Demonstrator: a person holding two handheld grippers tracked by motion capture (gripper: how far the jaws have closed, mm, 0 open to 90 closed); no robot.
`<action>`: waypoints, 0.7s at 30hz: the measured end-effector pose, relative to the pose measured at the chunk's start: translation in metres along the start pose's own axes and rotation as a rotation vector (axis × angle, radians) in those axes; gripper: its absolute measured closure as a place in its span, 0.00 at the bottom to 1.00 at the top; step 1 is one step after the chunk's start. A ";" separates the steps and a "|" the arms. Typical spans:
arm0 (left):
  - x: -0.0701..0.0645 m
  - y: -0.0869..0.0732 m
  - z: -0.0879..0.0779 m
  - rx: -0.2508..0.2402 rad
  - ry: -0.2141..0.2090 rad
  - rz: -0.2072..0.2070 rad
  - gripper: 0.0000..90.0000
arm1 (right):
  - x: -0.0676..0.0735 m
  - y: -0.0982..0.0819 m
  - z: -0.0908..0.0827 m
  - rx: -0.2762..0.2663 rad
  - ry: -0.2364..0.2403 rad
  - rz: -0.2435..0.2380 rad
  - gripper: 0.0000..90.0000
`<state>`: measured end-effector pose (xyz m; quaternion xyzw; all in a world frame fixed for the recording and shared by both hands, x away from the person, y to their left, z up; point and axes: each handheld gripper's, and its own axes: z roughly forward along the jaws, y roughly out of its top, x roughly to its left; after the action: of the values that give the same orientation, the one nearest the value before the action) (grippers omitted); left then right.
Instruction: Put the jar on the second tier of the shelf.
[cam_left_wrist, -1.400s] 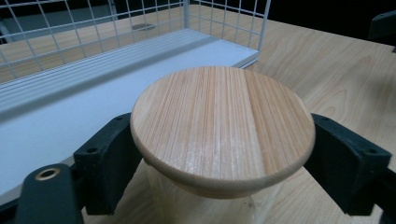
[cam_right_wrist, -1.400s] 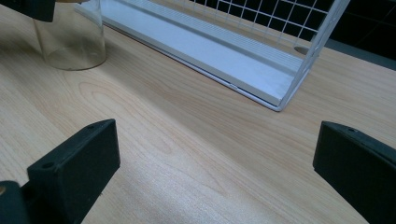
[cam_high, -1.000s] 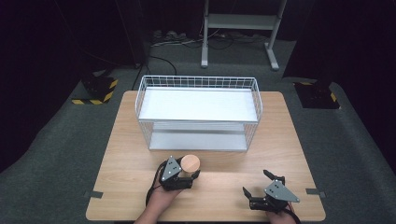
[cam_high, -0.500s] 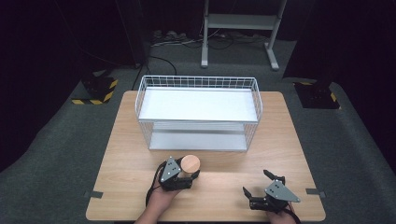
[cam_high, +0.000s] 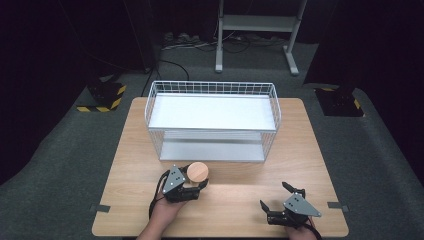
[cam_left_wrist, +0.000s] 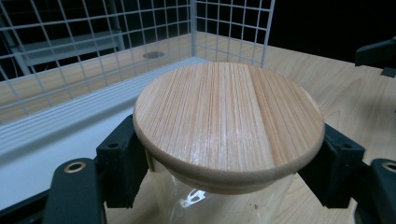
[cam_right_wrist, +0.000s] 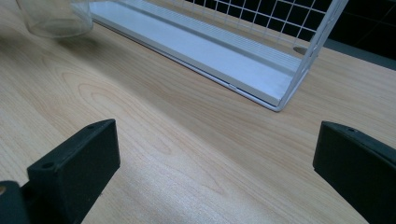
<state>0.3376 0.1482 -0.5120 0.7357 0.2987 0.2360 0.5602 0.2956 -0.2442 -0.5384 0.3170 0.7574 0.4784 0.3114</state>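
A clear glass jar with a round wooden lid (cam_high: 197, 171) sits between the jaws of my left gripper (cam_high: 199, 183), just in front of the white wire rack (cam_high: 212, 112). In the left gripper view both black pads (cam_left_wrist: 122, 161) press on the jar (cam_left_wrist: 229, 126) right under its lid. My right gripper (cam_high: 274, 195) rests at the table's front right with its jaws wide apart and nothing between them. The right gripper view shows its own open gripper (cam_right_wrist: 215, 172) over bare wood, and the jar's glass base (cam_right_wrist: 56, 18) at the top left.
The wire rack has a white upper shelf and a lower shelf (cam_right_wrist: 201, 46) open toward me, standing mid-table. The wooden table (cam_high: 235, 200) ends close behind both hands. Dark floor, a metal stand (cam_high: 255, 22) and cables lie beyond.
My left gripper has risen slightly and shifted a little left with the jar in it. The right gripper has stayed put.
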 end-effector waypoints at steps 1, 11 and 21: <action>0.001 0.001 -0.002 -0.002 0.003 0.003 0.29 | 0.000 0.000 0.000 0.000 0.000 0.000 0.00; 0.009 0.008 -0.018 -0.029 0.026 -0.001 0.29 | 0.000 0.000 0.000 0.000 -0.001 0.001 0.00; 0.013 0.018 -0.032 -0.055 0.041 0.002 0.29 | 0.000 0.000 0.000 0.000 0.000 0.001 0.00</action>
<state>0.3283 0.1755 -0.4858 0.7153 0.3029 0.2595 0.5738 0.2956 -0.2442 -0.5384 0.3173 0.7574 0.4784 0.3112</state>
